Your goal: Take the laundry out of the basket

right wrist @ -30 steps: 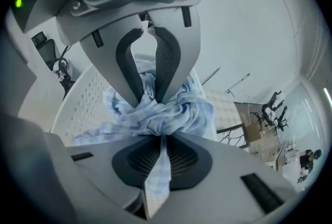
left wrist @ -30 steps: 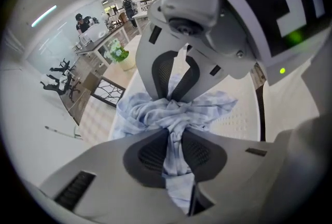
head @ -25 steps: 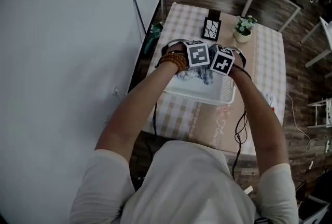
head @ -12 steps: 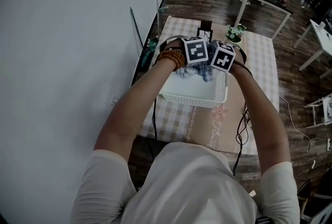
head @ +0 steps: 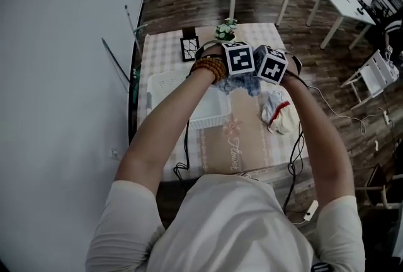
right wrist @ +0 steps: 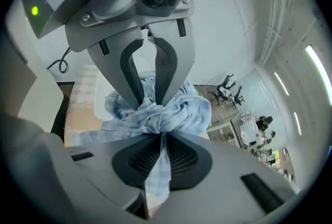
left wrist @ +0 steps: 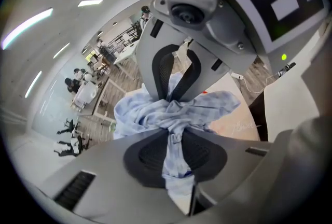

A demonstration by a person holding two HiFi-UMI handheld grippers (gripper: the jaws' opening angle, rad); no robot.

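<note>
The only writing is a cursive word on the table [head: 247,150] runner, too small to read; the marker cubes carry black-and-white squares only. Both forearms reach forward with the hands close together, a bead bracelet [head: 210,68] on the left wrist, and the grippers tilt steeply down side by side. The left gripper [left wrist: 172,116] and the right gripper [right wrist: 155,122] each pinch the blue checked cloth [head: 249,84], which bunches in a wad just beyond their tips. A thin strip trails back through each pair of jaws. The white basket [head: 165,87] sits left of the left gripper. A white and red cloth [head: 277,112] lies below the right one.
</note>
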